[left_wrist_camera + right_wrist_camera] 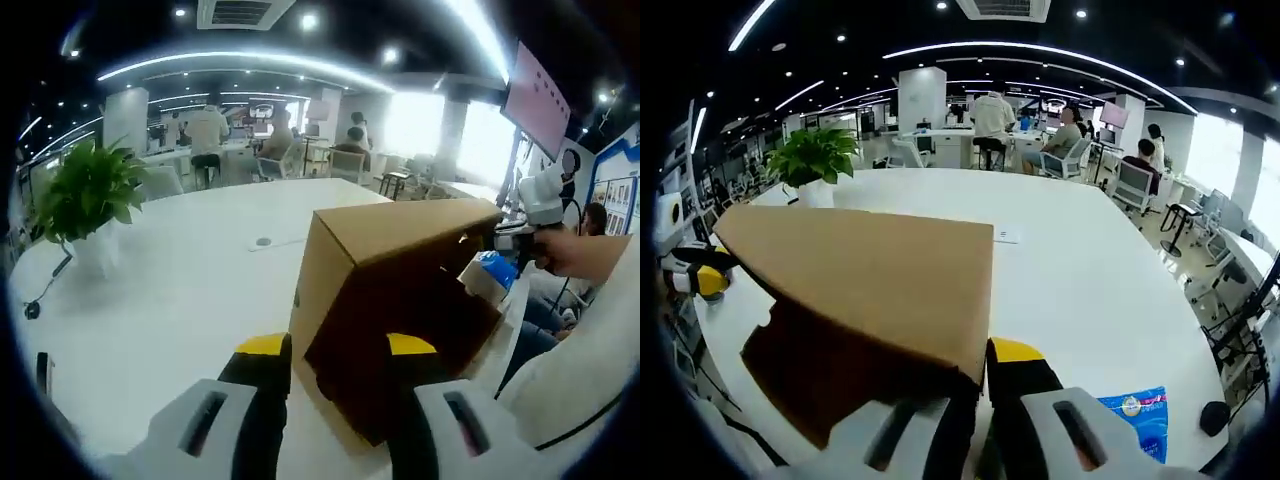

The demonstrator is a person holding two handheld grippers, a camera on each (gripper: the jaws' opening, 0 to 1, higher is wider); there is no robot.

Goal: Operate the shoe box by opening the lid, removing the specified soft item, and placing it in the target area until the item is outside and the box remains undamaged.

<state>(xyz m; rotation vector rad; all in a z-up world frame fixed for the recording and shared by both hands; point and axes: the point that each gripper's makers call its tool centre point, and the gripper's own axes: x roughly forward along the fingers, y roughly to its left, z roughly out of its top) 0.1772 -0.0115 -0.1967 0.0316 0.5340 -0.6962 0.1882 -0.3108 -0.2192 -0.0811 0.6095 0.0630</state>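
Left gripper view: shoe box [400,300] on white table [180,300], left gripper [338,350] apart at 6 o'clock, clamped on nothing

Right gripper view: right gripper [980,385] closed on cardboard lid [870,275] at 6 o'clock; could crease or tear lid if pulled hard; blue soft pack [1135,420] at 4 o'clock, cut off; box interior hidden; hard to tell whether pack sits outside

The brown shoe box [400,300] looks like matt, plain cardboard; the broad white table [190,280] is smooth with a faint sheen; the blue-and-white soft packet [1137,418] has a glossy plastic film; the yellow-tipped black gripper jaws look like matt plastic.
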